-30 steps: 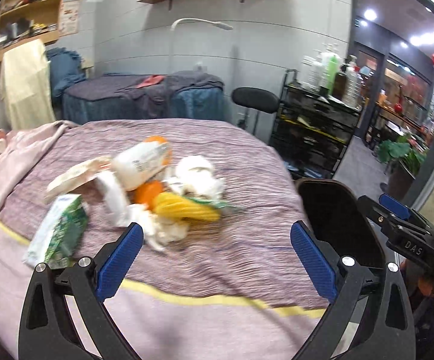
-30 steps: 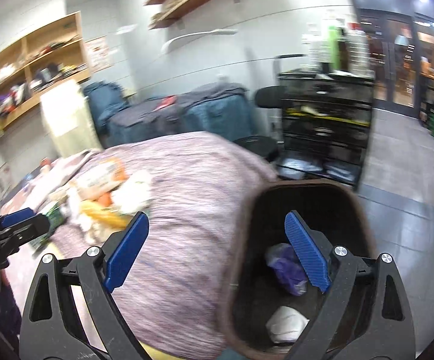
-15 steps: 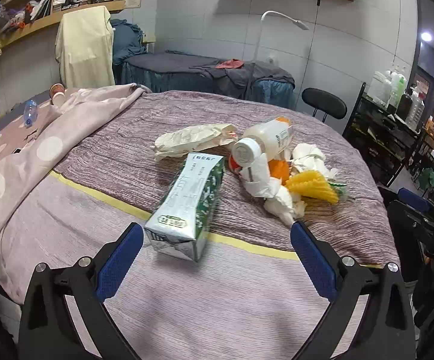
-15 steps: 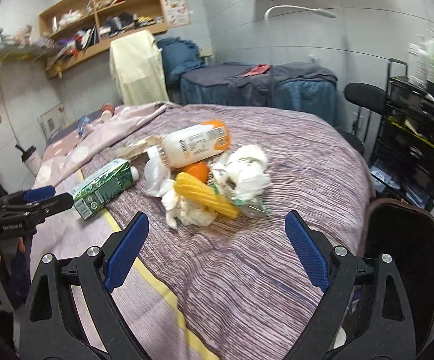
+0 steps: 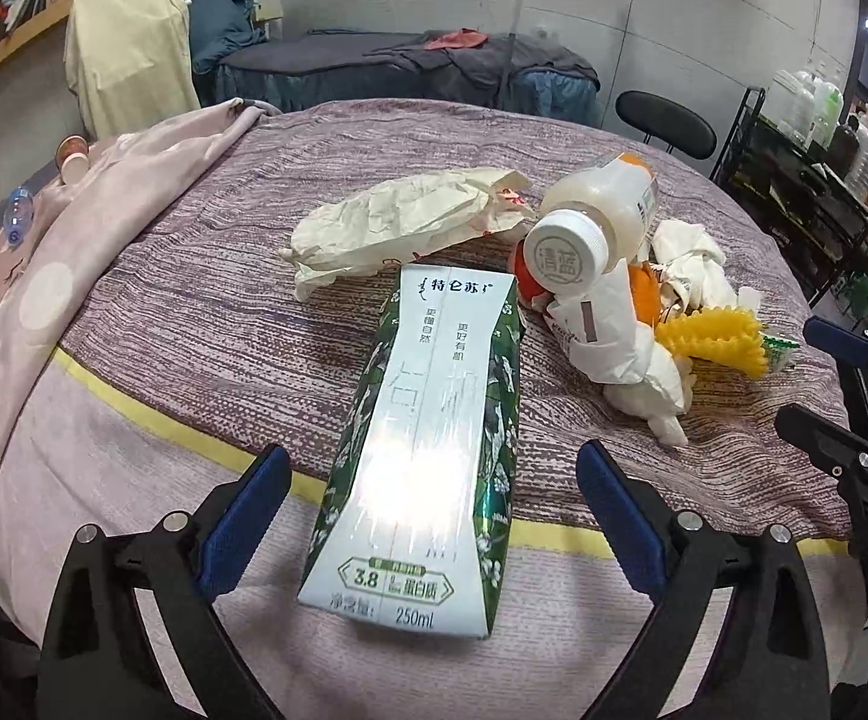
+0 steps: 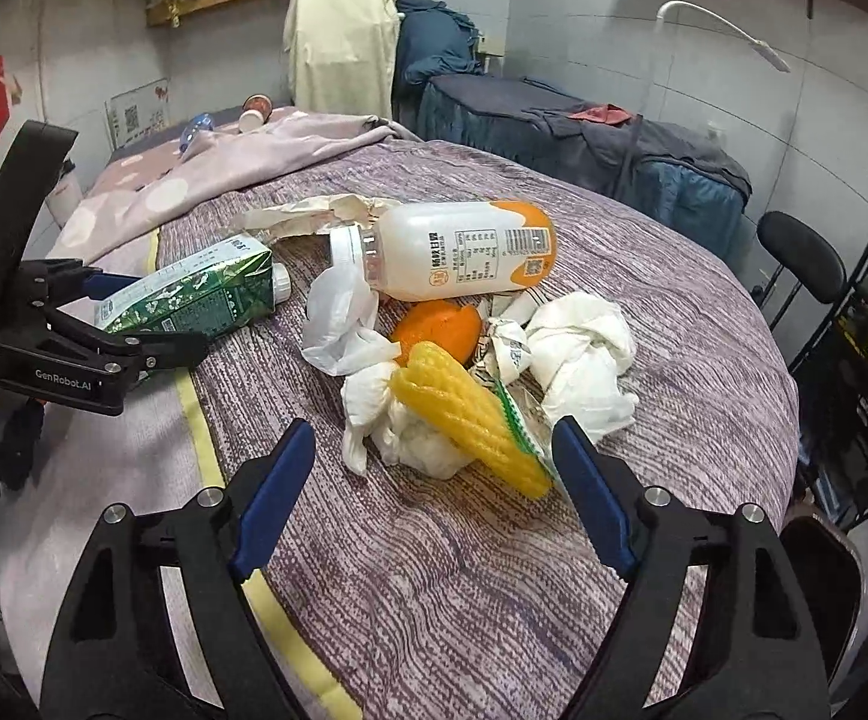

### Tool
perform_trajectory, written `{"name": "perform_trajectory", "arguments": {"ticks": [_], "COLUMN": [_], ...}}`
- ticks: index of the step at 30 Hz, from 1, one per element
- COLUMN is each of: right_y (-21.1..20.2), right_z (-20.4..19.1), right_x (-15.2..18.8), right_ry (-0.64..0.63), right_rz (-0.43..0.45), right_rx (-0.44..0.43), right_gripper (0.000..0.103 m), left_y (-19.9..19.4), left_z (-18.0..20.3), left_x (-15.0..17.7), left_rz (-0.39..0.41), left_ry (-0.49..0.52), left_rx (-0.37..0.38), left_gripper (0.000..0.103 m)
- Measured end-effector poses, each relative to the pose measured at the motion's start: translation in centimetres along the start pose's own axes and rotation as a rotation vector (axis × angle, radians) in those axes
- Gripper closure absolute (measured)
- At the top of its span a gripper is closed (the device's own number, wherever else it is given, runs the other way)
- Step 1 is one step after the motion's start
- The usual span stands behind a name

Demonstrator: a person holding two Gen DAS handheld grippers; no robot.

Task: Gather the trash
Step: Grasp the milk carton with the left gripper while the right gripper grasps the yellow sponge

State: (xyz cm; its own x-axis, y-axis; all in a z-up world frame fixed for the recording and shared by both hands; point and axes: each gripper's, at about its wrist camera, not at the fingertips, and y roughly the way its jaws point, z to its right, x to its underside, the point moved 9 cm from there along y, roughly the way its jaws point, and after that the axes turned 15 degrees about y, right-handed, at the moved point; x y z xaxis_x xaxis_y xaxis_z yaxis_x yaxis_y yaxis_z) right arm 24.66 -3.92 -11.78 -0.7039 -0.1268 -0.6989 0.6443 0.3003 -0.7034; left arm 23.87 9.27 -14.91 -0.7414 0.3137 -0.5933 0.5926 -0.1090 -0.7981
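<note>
left wrist view:
carton (image 5: 434,426): flat on bedspread (image 5: 206,324), lower centre, long axis running up-frame, near end lying between the pads
left gripper (image 5: 431,507): spread wide, jaws just been closing a little, pads clear of both carton sides, nothing gripped
rest of trash: paper bag (image 5: 398,222) just above carton; bottle (image 5: 598,222) upper right, cap toward camera; tissue, orange and corn (image 5: 712,339) heaped at right
right gripper, seen from here: black frame at right edge (image 5: 853,420), near the heap

right wrist view:
right gripper (image 6: 434,483): wide apart, jaws just been closing in, empty; corn (image 6: 469,420) and tissue wad (image 6: 398,420) sit just ahead between the pads, no contact
bottle (image 6: 463,261): on its side, upper centre, orange (image 6: 439,327) touching below it
carton: centre left (image 6: 194,297), left gripper's jaws round its end
bin: dark rim at lower right corner (image 6: 823,546), probably

step: approach before pickup, both sides; heap untouched
next, left: ease down, clamp carton across narrow faces
next, right: advance a touch, centre on corn, clamp; loose tissue likely to come along or slip
</note>
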Motion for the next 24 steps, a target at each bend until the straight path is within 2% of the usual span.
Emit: {"name": "perform_trajectory", "arguments": {"ticks": [4,5,7,8,11,15,19,24], "right_y": [2.0,2.7,4.0,4.5,4.0,1.4,-1.6,-5.5], "right_z": [-0.6,-0.6,-0.6,-0.7,-1.0,-1.0,-1.1,-1.0], "right_x": [-1.4,-1.6,-1.7,-1.6,-1.8,-2.6,-3.5,-4.2], "right_ry": [-0.067,-0.082,-0.101,-0.109,-0.103,0.001,0.057,0.112], "right_rz": [0.002,-0.002,-0.033,-0.053,-0.037,0.0,0.046,0.113], "right_rx": [0.041,0.053,0.065,0.058,0.021,-0.103,-0.182,-0.223], "right_gripper": [0.033,0.039,0.062,0.079,0.082,0.083,0.083,0.083], "left_y": [0.9,1.0,1.0,0.8,0.3,-0.7,-2.8,-5.9], "left_z": [-0.1,-0.2,-0.3,-0.4,-0.6,-1.0,-0.9,0.4], "left_x": [0.2,0.3,0.5,0.6,0.8,1.2,1.2,0.5], "left_rz": [-0.024,-0.024,-0.021,-0.011,0.009,0.038,0.095,0.171], "left_ry": [-0.03,-0.039,-0.046,-0.051,-0.063,-0.099,-0.132,-0.153], "left_rx": [0.021,0.02,0.016,0.015,0.003,-0.002,-0.007,0.012], "left_gripper": [0.034,0.042,0.049,0.052,0.053,0.053,0.053,0.053]}}
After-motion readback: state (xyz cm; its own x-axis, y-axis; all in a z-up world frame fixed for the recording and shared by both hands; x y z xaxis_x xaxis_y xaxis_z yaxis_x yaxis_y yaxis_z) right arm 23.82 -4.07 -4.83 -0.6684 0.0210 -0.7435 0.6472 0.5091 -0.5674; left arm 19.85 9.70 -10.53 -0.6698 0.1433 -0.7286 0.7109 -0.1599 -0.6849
